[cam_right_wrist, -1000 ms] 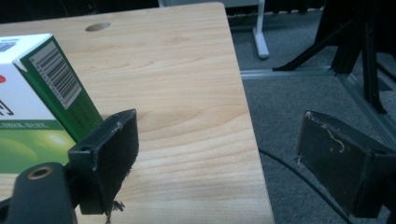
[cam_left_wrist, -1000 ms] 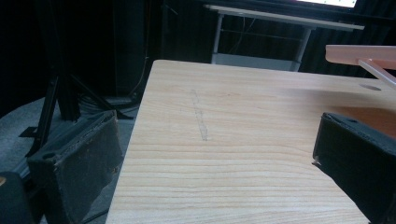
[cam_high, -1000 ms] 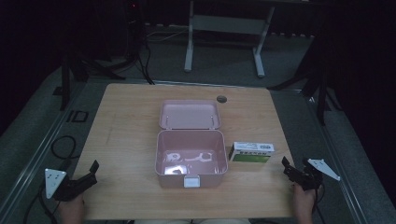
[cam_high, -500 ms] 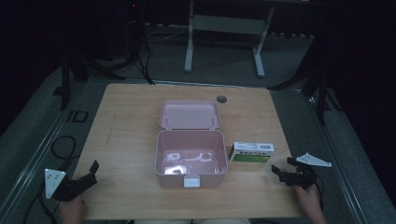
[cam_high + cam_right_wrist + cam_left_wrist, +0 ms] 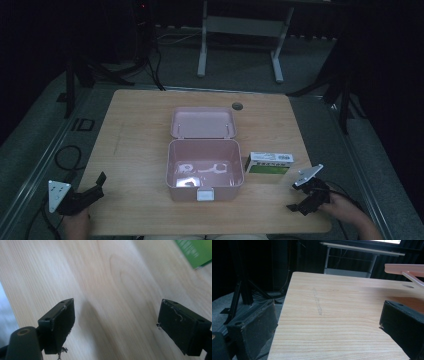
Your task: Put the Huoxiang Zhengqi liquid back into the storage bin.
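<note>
I have the right gripper [image 5: 304, 201] low over the near right corner of the light wooden table [image 5: 140, 130], jaws spread wide with nothing between them; its own camera looks down on bare wood grain with a corner of the box at the top right. The small green and white cardboard box [image 5: 269, 163] lies flat just right of the open pink plastic case [image 5: 205, 170], close to the case's right wall, though I cannot tell whether they touch. It sits a little ahead and left of my right gripper. The case's hinged lid [image 5: 203, 122] lies folded back behind it, and some small pale items rest on its floor, too small to make out.

The left gripper [image 5: 85, 196] waits at the near left table edge, jaws also apart and empty, well apart from the case.

I judge this to be the approach step: reaching for the box. Next I need to bring the right gripper forward and left, square the jaws across the box's narrow width, and close on it before lifting toward the case.
</note>
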A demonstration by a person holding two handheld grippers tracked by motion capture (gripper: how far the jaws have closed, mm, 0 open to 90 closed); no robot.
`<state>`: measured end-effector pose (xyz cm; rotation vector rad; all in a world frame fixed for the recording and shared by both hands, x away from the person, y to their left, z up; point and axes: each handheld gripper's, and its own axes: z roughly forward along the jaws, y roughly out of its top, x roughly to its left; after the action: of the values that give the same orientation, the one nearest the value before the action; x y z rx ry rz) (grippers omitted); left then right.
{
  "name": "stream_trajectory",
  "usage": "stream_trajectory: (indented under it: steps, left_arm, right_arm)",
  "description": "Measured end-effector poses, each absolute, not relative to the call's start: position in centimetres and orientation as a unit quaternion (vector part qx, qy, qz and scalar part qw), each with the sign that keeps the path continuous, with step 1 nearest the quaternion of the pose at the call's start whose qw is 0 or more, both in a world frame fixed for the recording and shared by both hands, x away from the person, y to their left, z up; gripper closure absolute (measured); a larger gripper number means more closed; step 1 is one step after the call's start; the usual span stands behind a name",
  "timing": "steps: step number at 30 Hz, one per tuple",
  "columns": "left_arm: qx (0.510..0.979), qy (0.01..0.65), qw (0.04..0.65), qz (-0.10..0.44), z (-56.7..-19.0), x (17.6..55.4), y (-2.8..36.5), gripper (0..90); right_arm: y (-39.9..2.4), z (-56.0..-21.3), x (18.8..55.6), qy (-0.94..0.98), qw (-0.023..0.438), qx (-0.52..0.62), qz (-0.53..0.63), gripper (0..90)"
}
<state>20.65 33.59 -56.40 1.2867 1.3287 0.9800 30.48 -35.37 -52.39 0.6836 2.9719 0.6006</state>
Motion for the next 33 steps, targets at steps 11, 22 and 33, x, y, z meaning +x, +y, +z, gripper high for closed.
stream_trajectory:
  steps: [11, 22, 33]
  left_arm:
    - [0.535, 0.549, 0.499, 0.405, -56.4, 20.7, 33.6, 1.0]
    - [0.536, 0.548, 0.5, 0.404, -56.4, 20.7, 33.6, 1.0]
    - [0.536, 0.547, 0.501, 0.404, -56.4, 20.7, 33.6, 1.0]
  right_arm:
    - [-33.2, -50.5, 31.3, 0.984, -0.015, 0.176, 0.008, 13.1]
    - [-30.1, -49.4, 31.9, 0.991, -0.039, 0.109, -0.065, 13.6]
    - [-27.5, -47.7, 31.0, 0.995, -0.05, 0.056, -0.063, 13.4]
